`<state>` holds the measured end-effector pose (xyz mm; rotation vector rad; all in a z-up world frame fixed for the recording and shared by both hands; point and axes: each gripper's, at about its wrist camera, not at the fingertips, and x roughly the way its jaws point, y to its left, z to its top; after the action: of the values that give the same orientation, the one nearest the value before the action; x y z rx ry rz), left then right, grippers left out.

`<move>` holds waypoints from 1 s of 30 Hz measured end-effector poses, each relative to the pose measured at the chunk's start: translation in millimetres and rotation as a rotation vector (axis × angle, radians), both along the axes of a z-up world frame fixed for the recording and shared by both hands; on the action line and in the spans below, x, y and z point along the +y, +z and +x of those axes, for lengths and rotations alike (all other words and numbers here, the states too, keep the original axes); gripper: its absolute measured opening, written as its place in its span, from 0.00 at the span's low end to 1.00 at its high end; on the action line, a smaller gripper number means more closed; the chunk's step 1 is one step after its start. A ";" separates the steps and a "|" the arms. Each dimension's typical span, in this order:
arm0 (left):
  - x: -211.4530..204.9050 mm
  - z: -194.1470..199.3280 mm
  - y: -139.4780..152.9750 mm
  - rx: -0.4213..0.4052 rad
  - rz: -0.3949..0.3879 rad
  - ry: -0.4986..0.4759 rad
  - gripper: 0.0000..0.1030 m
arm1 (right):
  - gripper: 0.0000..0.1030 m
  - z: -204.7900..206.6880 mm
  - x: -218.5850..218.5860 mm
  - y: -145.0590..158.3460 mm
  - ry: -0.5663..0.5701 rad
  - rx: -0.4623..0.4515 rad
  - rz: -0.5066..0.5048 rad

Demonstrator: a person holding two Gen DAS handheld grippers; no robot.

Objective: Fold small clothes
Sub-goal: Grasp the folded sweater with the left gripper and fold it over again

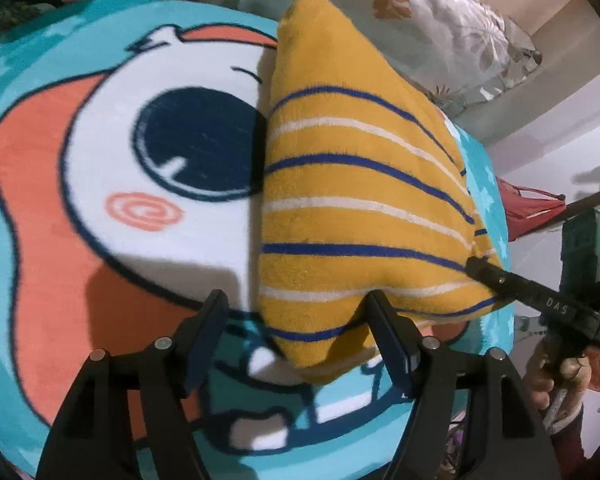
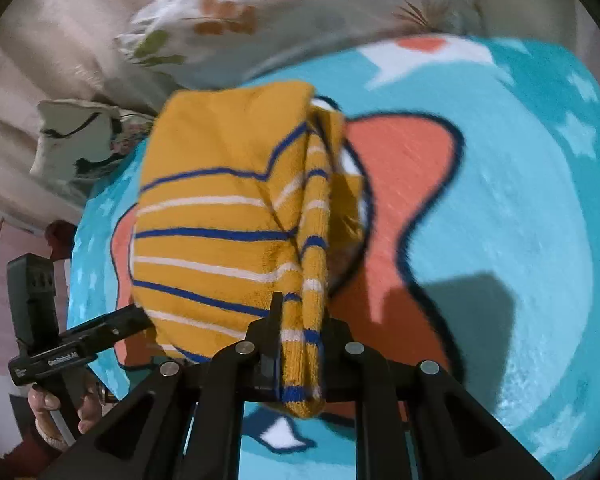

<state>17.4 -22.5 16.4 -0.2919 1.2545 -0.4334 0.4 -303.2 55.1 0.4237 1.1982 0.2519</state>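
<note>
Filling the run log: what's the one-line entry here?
left hand-held gripper: open | right hand-held gripper: shut on sleeve | sweater: on blanket

You're working over a turquoise cartoon blanket [image 1: 40,92] that is covering the surface; what is carrying it underneath isn't showing. White stars are dotting its blue ground, and a big white face with a dark round eye, a coral swirl on the cheek and coral patches outlined in navy is filling the middle. Lying directly on it is the mustard-yellow striped garment [image 1: 352,200], blue and white stripes running across, its body spreading flat over the right half of the face.
</note>
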 end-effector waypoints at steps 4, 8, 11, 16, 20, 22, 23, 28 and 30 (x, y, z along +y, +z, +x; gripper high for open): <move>-10.0 -2.1 -5.8 0.028 0.040 -0.034 0.41 | 0.17 4.0 -5.3 -6.6 -0.022 0.008 0.077; 9.4 -10.6 8.5 0.025 0.043 -0.034 0.33 | 0.28 5.1 -10.2 1.2 -0.030 -0.012 0.038; 28.2 -15.4 29.0 -0.030 0.038 -0.023 0.36 | 0.31 3.0 -26.2 11.7 -0.072 -0.033 0.066; 57.8 20.6 34.4 -0.059 -0.113 0.111 0.74 | 0.73 11.0 -53.3 36.3 -0.175 -0.151 0.132; 49.1 63.2 4.3 -0.012 -0.223 0.111 0.81 | 0.77 54.2 -31.5 20.4 -0.106 -0.133 0.167; 27.5 73.6 -7.1 0.007 -0.258 0.044 0.81 | 0.76 75.9 -17.7 5.9 -0.072 -0.110 0.134; 15.3 74.4 -11.4 0.019 -0.259 0.013 0.81 | 0.76 84.7 -9.7 -2.7 -0.059 -0.096 0.104; -21.0 66.2 -9.4 0.004 -0.126 -0.097 0.69 | 0.57 103.3 7.8 -31.9 -0.049 -0.032 0.174; -10.7 65.3 1.6 0.023 -0.154 -0.083 0.46 | 0.36 104.5 7.6 -32.0 -0.056 -0.013 0.286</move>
<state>82.7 -33.3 18.0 -0.3768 1.2611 -0.6010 105.0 -295.6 23.1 0.7021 1.1393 0.3791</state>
